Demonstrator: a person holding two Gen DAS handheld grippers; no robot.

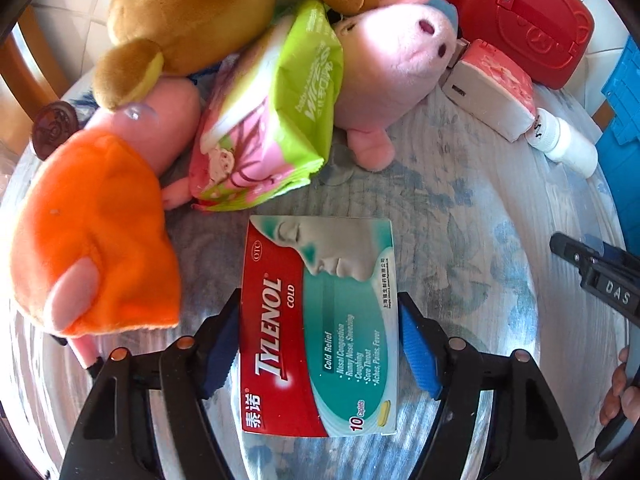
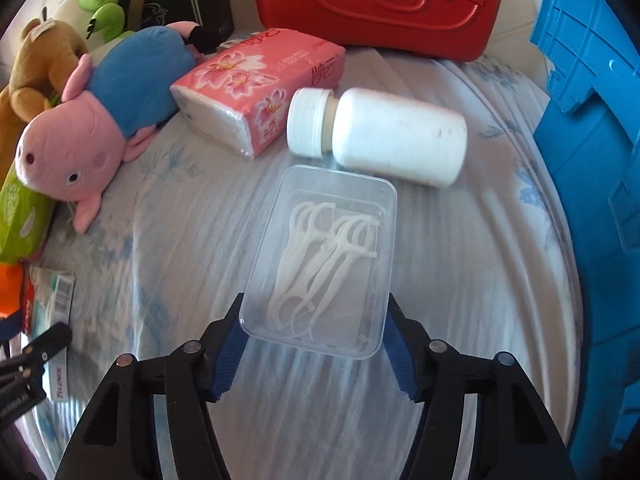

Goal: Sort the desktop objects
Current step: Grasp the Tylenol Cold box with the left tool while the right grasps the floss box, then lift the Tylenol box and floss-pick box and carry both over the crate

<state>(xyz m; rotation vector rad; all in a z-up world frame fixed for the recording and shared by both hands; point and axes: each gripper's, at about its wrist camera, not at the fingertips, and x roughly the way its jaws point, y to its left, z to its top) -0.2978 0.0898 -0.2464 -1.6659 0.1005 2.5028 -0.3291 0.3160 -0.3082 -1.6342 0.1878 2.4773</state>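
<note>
My left gripper (image 1: 318, 344) is shut on a red and teal Tylenol box (image 1: 320, 324); both blue pads (image 1: 418, 354) press its long sides. My right gripper (image 2: 314, 350) is shut on a clear plastic box of white floss picks (image 2: 324, 264), pads on its near corners. Beyond lie a white pill bottle (image 2: 380, 136) on its side, a pink tissue pack (image 2: 260, 88), a green wipes pack (image 1: 272, 116), a pink pig plush (image 1: 396, 76), an orange-dressed pig plush (image 1: 96, 240) and a brown bear plush (image 1: 192, 16).
A red plastic case (image 2: 380, 4) stands at the back. A blue crate (image 2: 592, 160) stands at the right. All rests on a white and blue patterned cloth (image 2: 180, 240). The right gripper shows at the right edge of the left wrist view (image 1: 592, 276).
</note>
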